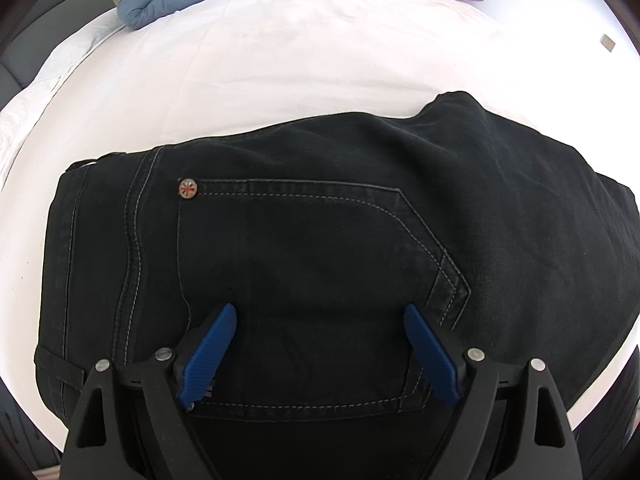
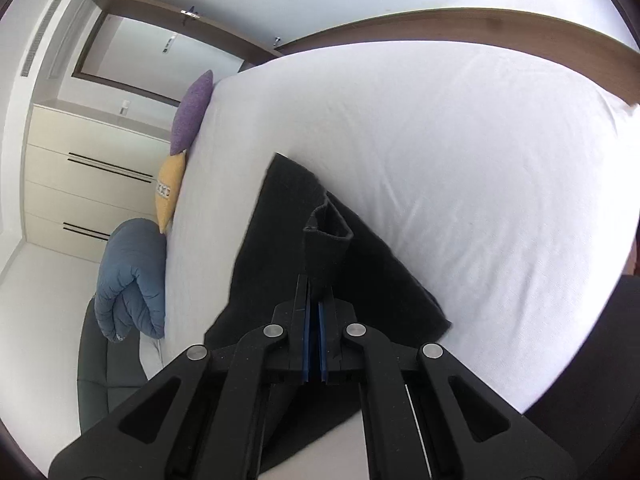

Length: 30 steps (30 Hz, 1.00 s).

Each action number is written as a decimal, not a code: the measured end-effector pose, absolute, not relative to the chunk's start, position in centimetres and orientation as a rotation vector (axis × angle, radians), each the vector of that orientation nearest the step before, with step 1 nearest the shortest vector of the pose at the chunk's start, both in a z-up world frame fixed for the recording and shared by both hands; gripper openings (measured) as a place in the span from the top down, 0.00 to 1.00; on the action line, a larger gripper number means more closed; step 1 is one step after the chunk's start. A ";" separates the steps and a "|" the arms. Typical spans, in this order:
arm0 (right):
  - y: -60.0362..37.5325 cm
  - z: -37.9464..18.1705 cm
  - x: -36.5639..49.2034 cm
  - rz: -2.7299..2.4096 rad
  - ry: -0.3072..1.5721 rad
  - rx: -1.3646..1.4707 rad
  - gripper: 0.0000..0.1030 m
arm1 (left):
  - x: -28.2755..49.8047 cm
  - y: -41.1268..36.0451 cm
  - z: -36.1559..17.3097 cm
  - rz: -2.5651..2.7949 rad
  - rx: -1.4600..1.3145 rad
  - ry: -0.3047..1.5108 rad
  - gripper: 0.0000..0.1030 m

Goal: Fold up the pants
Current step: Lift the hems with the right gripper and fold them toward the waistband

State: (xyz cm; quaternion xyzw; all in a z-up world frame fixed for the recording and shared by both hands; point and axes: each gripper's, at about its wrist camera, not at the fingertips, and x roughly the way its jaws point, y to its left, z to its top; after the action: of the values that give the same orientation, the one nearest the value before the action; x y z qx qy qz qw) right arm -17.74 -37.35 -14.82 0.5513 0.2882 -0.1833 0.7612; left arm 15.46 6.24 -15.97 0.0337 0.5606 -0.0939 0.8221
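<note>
My left fingers [image 1: 320, 316] stand wide apart, pointing down over the seat of the black pants [image 1: 300, 248] — the stitched back pocket [image 1: 312, 240] lies between and just ahead of them, its metal rivet [image 1: 188, 189] further ahead to the left. The pants lie flat on the white bed [image 1: 280, 60]. My right fingers [image 2: 315, 292] are closed tight on a cuff end of the pants [image 2: 326, 236], which stands up ahead of them above the rest of the dark cloth on the sheet. Cushions [image 2: 192, 112] sit far off.
</note>
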 end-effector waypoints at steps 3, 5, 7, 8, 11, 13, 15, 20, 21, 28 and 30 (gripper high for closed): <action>-37.4 -17.6 -20.2 -0.435 0.631 1.283 0.98 | 15.9 6.3 -15.8 -0.209 0.078 1.209 0.15; -37.2 -17.5 -20.6 -0.443 0.633 1.274 0.98 | 16.1 6.3 -15.8 -0.220 0.084 1.216 0.15; -37.0 -17.4 -20.1 -0.442 0.633 1.274 0.98 | 16.2 6.4 -15.7 -0.236 0.092 1.219 0.15; -36.9 -17.3 -20.3 -0.440 0.643 1.267 0.98 | 16.2 6.5 -15.8 -0.243 0.096 1.220 0.15; -36.5 -17.6 -19.4 -0.453 0.656 1.270 0.98 | 16.2 6.7 -15.6 -0.258 0.108 1.221 0.15; -36.0 -17.0 -17.8 -0.465 0.665 1.250 0.98 | 16.0 6.6 -15.7 -0.265 0.113 1.217 0.15; -35.5 -16.9 -18.0 -0.465 0.679 1.231 0.98 | 16.0 6.9 -15.7 -0.270 0.111 1.207 0.15; -36.0 -18.1 -18.1 -0.428 0.711 1.231 0.98 | 16.1 7.7 -15.8 -0.266 0.113 1.187 0.14; -36.0 -17.7 -18.3 -0.424 0.708 1.221 0.97 | 16.1 7.9 -15.7 -0.271 0.108 1.183 0.14; -36.1 -16.7 -19.3 -0.463 0.707 1.199 0.94 | 14.2 9.8 -15.8 -0.300 0.133 1.165 0.14; -35.8 -16.0 -19.3 -0.495 0.723 1.182 0.92 | 13.3 10.5 -15.9 -0.298 0.150 1.166 0.14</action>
State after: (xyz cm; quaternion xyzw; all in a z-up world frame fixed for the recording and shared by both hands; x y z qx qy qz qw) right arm -19.28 -35.84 -16.01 0.5391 0.3299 -0.2257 0.7413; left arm 13.28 10.45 -15.93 0.0704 0.5480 -0.1401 0.8217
